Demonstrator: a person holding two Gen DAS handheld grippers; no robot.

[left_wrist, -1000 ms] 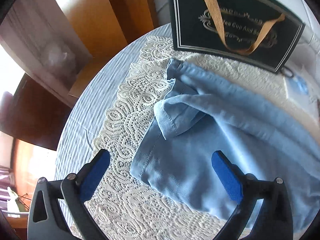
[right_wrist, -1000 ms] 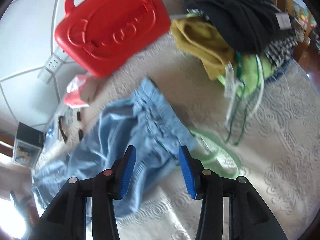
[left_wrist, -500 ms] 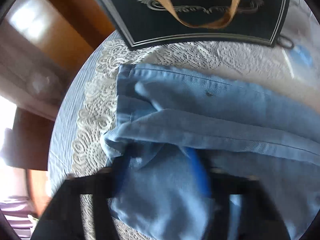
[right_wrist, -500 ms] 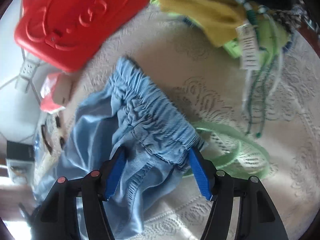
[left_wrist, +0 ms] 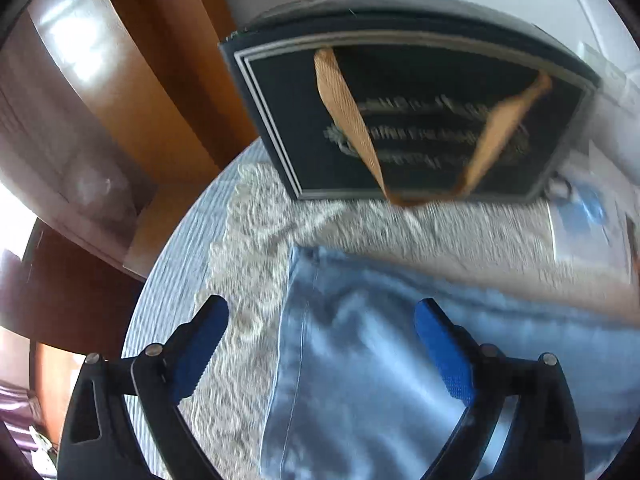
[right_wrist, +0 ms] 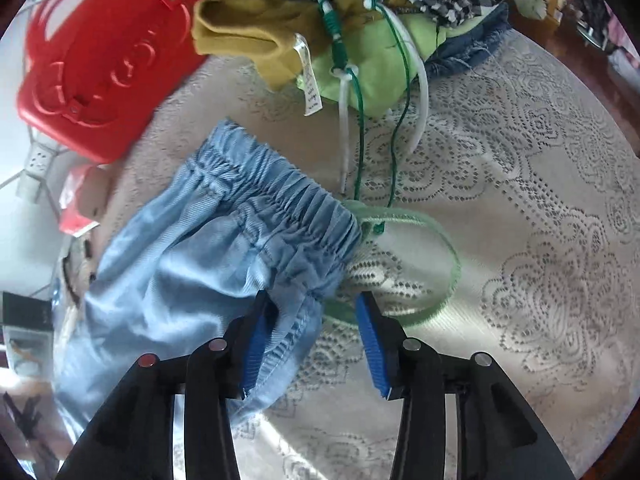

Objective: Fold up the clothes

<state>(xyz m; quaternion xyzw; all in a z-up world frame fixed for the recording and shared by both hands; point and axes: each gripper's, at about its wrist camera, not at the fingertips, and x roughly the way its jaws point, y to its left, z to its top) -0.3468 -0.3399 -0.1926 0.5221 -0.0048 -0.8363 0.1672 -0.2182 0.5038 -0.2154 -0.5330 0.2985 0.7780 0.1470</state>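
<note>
we are holding the left gripper (left_wrist: 320, 344) with its blue pads spread wide, hovering over the hem end of the light blue trousers (left_wrist: 360, 380); nothing is sitting between the pads, the left one over the lace tablecloth (left_wrist: 240, 280), the right one over the cloth of the trousers. this view is smeared by motion blur. the trousers are lying flat, filling the frame from 6 toward 3 o'clock. beyond them, at 12 o'clock, a dark gift bag (left_wrist: 420, 92) with a tan ribbon handle is standing upright on the lace.

we are keeping the right gripper (right_wrist: 308, 344) partly open at the waist end of the trousers (right_wrist: 224, 248). the left pad is touching a fold of blue cloth just below the gathered waistband, and a bit of that fold is lying in the gap; the right pad is standing clear over the lace, so nothing is being pinched. a pale green strap loop (right_wrist: 420, 272) is lying just beside the waistband, toward 1 o'clock. farther off at 12 o'clock a pile of clothes (right_wrist: 360, 40) is waiting, mustard, lime green and checked pieces with cords trailing down. at 10 o'clock a red plastic case (right_wrist: 104, 64) is resting on the table's edge.
</note>
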